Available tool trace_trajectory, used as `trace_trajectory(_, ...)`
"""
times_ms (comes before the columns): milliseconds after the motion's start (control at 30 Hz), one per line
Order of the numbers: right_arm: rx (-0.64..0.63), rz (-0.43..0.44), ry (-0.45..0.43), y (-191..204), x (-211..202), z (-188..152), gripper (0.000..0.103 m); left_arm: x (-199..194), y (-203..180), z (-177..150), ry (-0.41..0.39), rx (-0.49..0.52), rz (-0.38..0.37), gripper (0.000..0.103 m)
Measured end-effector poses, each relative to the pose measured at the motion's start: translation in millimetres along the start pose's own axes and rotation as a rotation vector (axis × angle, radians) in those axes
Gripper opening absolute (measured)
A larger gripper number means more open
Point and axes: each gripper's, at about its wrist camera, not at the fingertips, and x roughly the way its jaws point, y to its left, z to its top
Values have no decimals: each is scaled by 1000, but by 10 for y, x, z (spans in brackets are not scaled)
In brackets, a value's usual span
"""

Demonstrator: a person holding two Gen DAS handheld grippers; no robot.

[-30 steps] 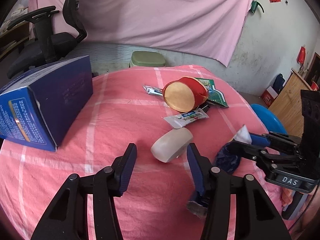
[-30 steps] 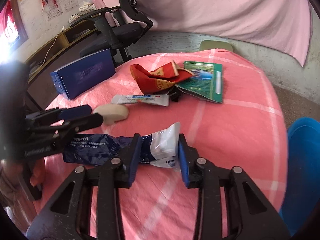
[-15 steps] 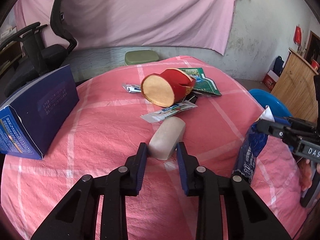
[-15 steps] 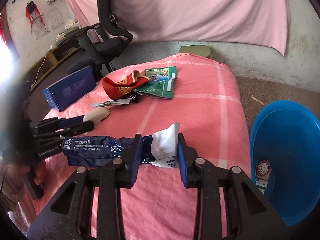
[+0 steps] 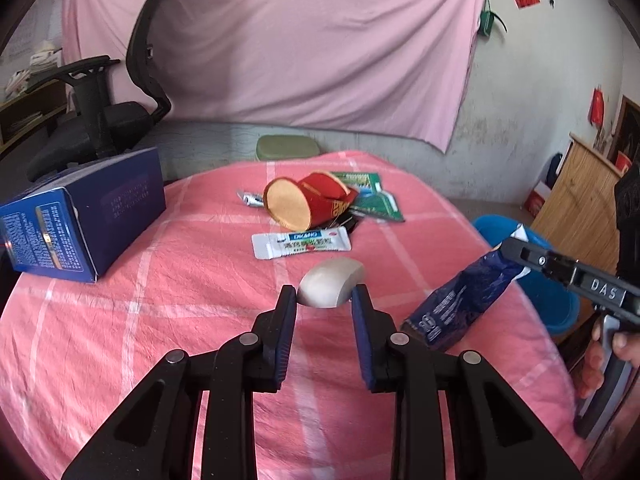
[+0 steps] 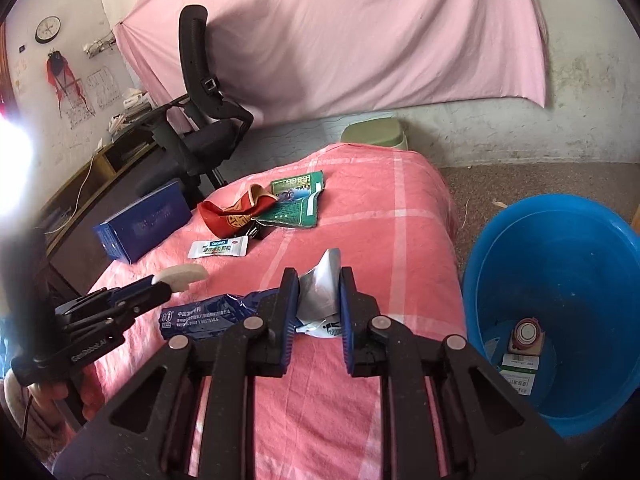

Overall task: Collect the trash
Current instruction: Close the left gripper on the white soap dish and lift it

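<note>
My left gripper (image 5: 325, 300) is shut on a pale beige plastic cup (image 5: 331, 283) and holds it above the pink tablecloth (image 5: 160, 300). It also shows in the right wrist view (image 6: 182, 275). My right gripper (image 6: 319, 285) is shut on the torn silver end of a dark blue foil bag (image 6: 208, 314), which hangs over the table's right side (image 5: 456, 304). A blue tub (image 6: 560, 304) stands on the floor to the right, with a small carton and a bottle in it.
On the table lie a white sachet (image 5: 301, 242), a red paper cup on its side (image 5: 304, 202), a green packet (image 5: 370, 194) and a blue box (image 5: 84, 216). A black office chair (image 5: 104, 120) and a green stool (image 5: 286, 147) stand behind.
My left gripper closed on the beige cup and lifted it. My right gripper carried the blue bag up and to the right, toward the blue tub.
</note>
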Motion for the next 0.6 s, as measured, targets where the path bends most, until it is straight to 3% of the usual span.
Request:
trace_trajectory(133, 8, 3, -70, -15, -143, 1, 40, -141, -116, 32, -61, -13, 7, 20)
trace_trajectory(167, 12, 4, -93, -19, -190, 0, 40, -164, -150, 43, -72, -11, 9, 0)
trace_trajectory(267, 12, 1, -147, -23, -301, 4, 40, -148, -234, 71, -69, 6, 20, 0)
trace_trajectory(500, 31, -1, -145, -90, -295, -2, 40, 141, -152, 50, 67, -69, 25, 0)
trace_trajectory(600, 46, -5, -126, -131, -231, -11, 40, 274, -12, 47, 122, -146, 34, 19)
